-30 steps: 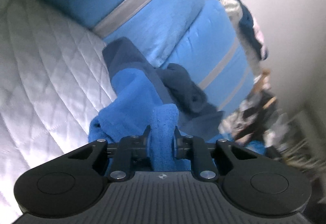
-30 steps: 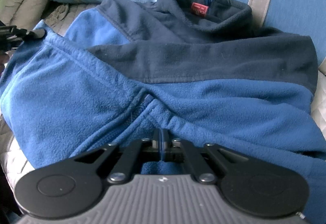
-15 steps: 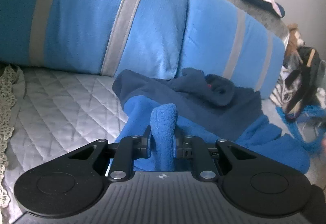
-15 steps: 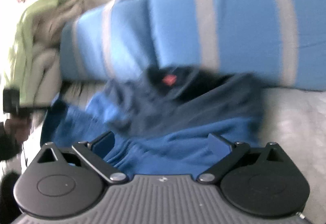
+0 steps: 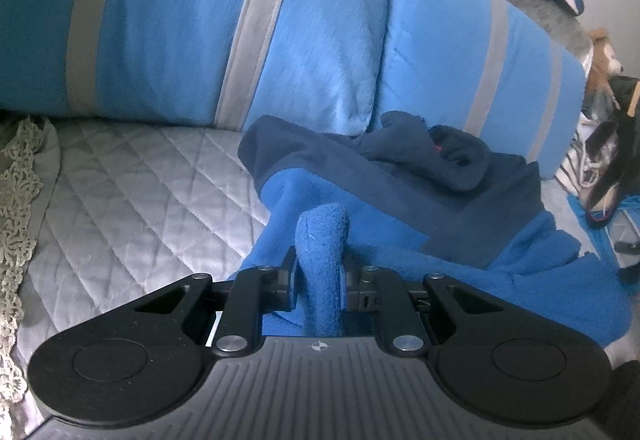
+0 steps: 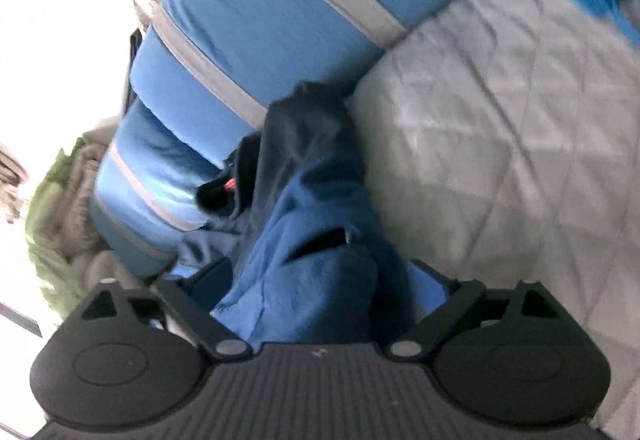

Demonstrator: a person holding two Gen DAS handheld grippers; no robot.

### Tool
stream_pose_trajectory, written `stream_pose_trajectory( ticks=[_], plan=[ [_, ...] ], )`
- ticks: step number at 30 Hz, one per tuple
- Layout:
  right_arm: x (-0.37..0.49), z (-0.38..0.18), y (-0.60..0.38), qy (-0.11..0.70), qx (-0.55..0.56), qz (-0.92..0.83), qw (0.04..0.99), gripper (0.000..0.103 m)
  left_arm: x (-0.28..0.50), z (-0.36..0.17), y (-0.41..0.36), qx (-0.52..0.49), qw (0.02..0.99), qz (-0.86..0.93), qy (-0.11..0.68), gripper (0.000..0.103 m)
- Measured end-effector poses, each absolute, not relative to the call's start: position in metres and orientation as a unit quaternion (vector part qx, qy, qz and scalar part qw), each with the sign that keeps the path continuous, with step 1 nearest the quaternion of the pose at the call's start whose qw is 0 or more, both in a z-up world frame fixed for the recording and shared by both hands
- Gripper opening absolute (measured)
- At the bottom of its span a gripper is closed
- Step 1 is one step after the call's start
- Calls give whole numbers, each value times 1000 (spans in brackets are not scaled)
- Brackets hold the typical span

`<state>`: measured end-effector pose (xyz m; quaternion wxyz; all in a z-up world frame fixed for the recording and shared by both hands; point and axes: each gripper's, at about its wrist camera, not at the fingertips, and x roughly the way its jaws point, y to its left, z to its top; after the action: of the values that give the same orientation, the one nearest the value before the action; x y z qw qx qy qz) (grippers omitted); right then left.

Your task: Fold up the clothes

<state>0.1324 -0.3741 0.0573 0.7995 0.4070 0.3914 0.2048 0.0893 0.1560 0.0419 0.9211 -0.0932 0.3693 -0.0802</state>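
- Quilted grey bedcover [image 5: 132,175] carries the work, with two blue striped pillows [image 5: 248,23] along its back edge and loose clothes heaped behind them
- Blue fleece jacket [image 5: 460,236] lies rumpled on the bedcover against the pillows, its dark navy yoke and collar toward the pillows and the brighter blue body toward the near edge
- Left gripper [image 5: 319,280] is clamped on a bunched roll of the jacket's bright blue cloth, which stands up between the two fingers
- Right gripper [image 6: 316,292] has its fingers wide apart; they have just been closing a little, and a fold of the jacket [image 6: 316,240] lies between them, though the blurred view shows no pad pressing on it
- Step in hand, as I judge it: the early gathering and squaring of the jacket, with no neat fold made yet
- Next move calls for the right gripper to close on a firm edge of cloth, so both grippers can draw the jacket flat before folding
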Motion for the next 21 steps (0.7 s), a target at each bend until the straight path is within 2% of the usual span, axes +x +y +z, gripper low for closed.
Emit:
stream_pose_trajectory(
  ticks=[6,11,12,13,16,21],
  plan=[
    [127,15,-389,360,491,262,749,66,94,38,160,-102,918,-82,375,18],
    [129,-6,-386,331,527,313,717,61,97,33,160,-101,915,-79,383,18],
    [130,-7,-384,327,531,317,715,53,97,32,161,-103,915,-79,383,18],
    [132,-8,-384,324,534,317,714,35,97,32,161,-105,914,-79,383,18],
    [134,-3,-381,313,532,317,720,14,94,35,162,-111,916,-78,378,18],
    [119,34,-379,300,479,303,767,10,76,50,163,-124,920,-88,360,18]
  ],
)
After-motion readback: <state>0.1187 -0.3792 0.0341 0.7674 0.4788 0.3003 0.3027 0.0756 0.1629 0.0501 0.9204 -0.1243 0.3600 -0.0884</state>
